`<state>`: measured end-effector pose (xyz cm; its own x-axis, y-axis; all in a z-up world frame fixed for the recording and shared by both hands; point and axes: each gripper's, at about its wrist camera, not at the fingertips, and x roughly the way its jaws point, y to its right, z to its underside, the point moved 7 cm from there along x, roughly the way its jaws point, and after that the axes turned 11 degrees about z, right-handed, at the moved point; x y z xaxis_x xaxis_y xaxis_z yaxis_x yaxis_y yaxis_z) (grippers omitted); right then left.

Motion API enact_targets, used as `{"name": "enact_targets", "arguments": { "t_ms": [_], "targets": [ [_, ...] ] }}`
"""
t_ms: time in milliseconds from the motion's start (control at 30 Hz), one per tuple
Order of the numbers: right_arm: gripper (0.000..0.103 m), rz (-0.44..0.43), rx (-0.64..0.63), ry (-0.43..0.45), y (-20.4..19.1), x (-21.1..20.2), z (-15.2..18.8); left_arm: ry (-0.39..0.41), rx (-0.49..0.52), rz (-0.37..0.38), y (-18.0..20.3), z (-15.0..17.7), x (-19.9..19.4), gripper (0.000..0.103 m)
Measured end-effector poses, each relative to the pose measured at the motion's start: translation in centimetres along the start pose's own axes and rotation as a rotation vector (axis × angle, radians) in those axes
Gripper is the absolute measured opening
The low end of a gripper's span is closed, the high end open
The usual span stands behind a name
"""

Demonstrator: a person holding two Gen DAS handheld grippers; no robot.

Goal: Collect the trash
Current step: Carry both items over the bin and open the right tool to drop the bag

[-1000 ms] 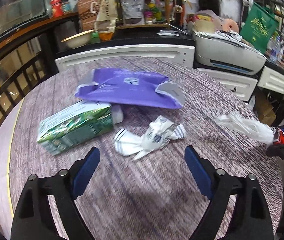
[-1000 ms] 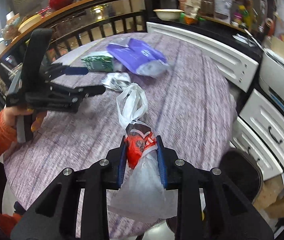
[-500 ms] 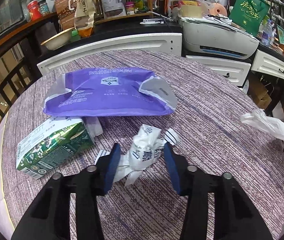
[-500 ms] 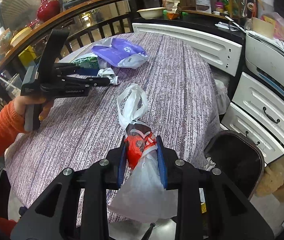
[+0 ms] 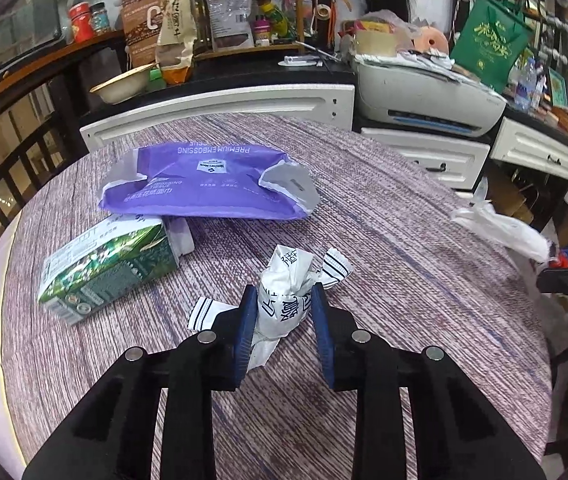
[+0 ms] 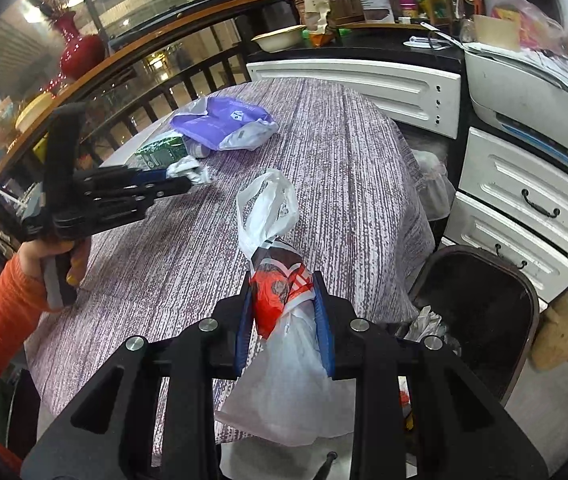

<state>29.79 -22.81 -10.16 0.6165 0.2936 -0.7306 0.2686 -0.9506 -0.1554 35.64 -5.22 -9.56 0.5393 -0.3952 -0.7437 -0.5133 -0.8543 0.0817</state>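
My left gripper (image 5: 284,300) is shut on a crumpled white wrapper (image 5: 288,284) with black print, on the round purple-striped table (image 5: 404,240). It also shows in the right wrist view (image 6: 187,184), with the wrapper (image 6: 191,170) at its tips. My right gripper (image 6: 284,300) is shut on a white plastic bag (image 6: 284,392) with red packaging inside, held past the table's right edge above the floor. The bag's handles (image 6: 267,204) stick up. The bag also shows at the right of the left wrist view (image 5: 500,230).
A purple tissue pack (image 5: 207,182) and a green carton (image 5: 107,268) lie on the table's far left. A dark trash bin (image 6: 480,312) with litter stands on the floor right of the table. White cabinets (image 6: 524,200) and a printer (image 5: 424,96) stand behind.
My left gripper moved forward over the white wrapper and closed on it. My right gripper kept its hold on the bag and swung toward the table's right edge near the bin.
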Motion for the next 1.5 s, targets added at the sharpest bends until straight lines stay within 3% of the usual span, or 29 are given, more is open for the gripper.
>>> {"name": "enact_targets", "arguments": {
  "t_ms": [333, 700, 1133, 1300, 1400, 1433, 1500],
  "targets": [
    [0.028, -0.007, 0.094, 0.012, 1.8, -0.1, 1.7, 0.082, -0.054, 0.006, 2.2, 1.4, -3.1, 0.028],
    [0.028, 0.087, 0.195, 0.073, 5.6, -1.6, 2.7, 0.145, -0.037, 0.054, 6.3, 0.7, -4.4, 0.028],
    [0.028, 0.290, 0.330, -0.010, 12.6, 3.0, 5.5, 0.173, -0.020, 0.119, 10.5, -0.7, -4.1, 0.028],
    [0.028, 0.413, 0.292, -0.037, 13.7, 5.5, 6.4, 0.176, -0.013, 0.128, 11.4, -1.2, -3.9, 0.028],
    [0.042, 0.467, 0.286, -0.041, 14.4, 6.7, 7.0, 0.176, -0.011, 0.132, 11.8, -1.4, -3.7, 0.028],
    [0.055, 0.479, 0.287, -0.043, 14.7, 7.0, 7.2, 0.176, -0.010, 0.134, 11.9, -1.5, -3.6, 0.028],
    [0.072, 0.521, 0.293, -0.046, 15.2, 7.2, 7.5, 0.175, -0.012, 0.138, 12.1, -1.6, -3.5, 0.028]
  ]
}}
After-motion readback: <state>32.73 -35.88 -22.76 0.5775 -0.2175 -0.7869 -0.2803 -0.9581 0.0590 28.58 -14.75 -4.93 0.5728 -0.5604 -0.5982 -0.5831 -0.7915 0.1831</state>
